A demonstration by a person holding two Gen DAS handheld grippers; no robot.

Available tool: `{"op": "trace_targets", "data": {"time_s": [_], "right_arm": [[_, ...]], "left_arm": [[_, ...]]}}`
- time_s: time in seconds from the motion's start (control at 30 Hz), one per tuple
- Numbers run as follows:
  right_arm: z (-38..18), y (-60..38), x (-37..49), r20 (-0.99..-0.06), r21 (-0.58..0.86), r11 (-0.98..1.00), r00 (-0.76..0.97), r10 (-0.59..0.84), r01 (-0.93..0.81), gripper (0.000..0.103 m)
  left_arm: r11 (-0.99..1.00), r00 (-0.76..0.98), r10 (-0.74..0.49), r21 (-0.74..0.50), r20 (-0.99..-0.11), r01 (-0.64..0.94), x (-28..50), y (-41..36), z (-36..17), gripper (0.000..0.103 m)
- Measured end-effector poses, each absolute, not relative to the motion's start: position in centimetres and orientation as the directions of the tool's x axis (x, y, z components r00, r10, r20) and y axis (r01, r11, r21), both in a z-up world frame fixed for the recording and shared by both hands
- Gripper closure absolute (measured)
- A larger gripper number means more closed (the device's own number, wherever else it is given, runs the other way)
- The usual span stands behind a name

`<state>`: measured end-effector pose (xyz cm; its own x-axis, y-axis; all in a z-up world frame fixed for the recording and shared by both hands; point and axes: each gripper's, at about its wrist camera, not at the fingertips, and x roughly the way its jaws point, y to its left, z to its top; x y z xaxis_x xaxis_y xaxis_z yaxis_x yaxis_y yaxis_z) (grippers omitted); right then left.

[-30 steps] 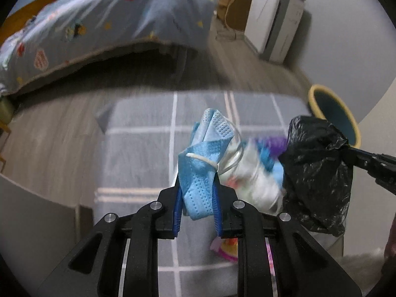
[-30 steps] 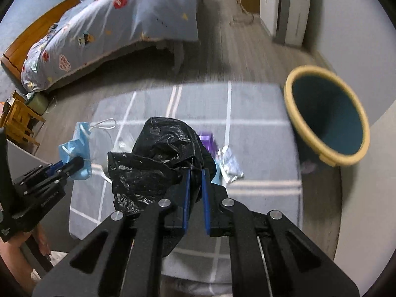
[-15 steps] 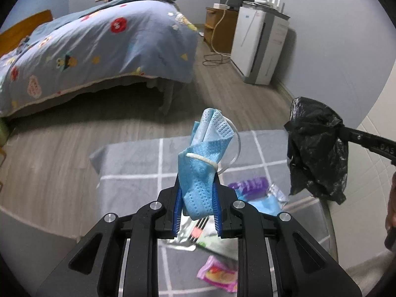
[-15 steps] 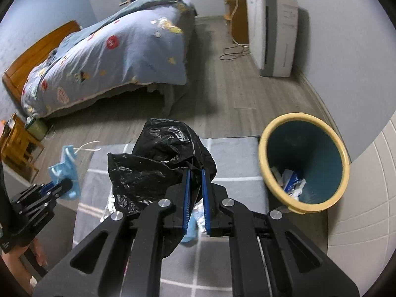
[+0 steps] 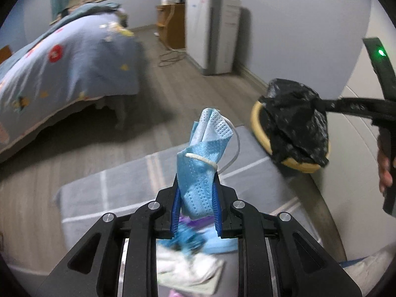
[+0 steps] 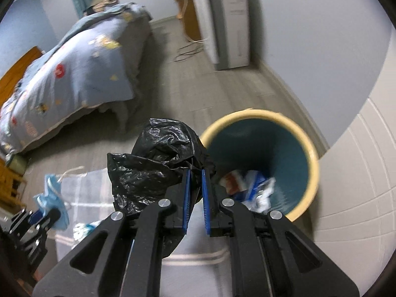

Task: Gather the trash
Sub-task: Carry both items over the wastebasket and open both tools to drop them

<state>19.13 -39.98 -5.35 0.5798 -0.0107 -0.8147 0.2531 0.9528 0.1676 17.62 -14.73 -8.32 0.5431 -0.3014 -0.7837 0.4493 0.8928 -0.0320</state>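
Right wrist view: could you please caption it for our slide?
Right hand-held gripper carries a crumpled black bag toward the yellow-rimmed bin.

No readable text, label, brand, number or sign anywhere in view.

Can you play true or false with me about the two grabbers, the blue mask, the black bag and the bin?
1. The left gripper is pinching a blue face mask. True.
2. The right gripper is open and holds nothing. False: it is shut on a crumpled black plastic bag.
3. The bin has a yellow rim and is teal inside. True.
4. The bin has nothing in it. False: some scraps lie at the bottom.
5. The black plastic bag lies flat on the grey rug. False: it is held up in the air near the bin.
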Motion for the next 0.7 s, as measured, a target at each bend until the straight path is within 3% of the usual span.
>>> {"op": "trace_targets", "data": {"time_s": [0.53,0.7], "right_arm": [[-10.3,-49.6,19.1,-0.858,0.112,0.875,0.49,-0.154,0.472,0.094],[-11.9,-51.3,18.9,-0.885,0.054,0.85,0.419,-0.202,0.524,0.094]], "left_arm": [[0.766,0.409,-0.399,-0.053,-0.821,0.64,20.0,-28.7,-14.1,0.081],[0.722,0.384,-0.379,-0.009,-0.842,0.692,20.6,-32.4,-15.5,0.079]]}}
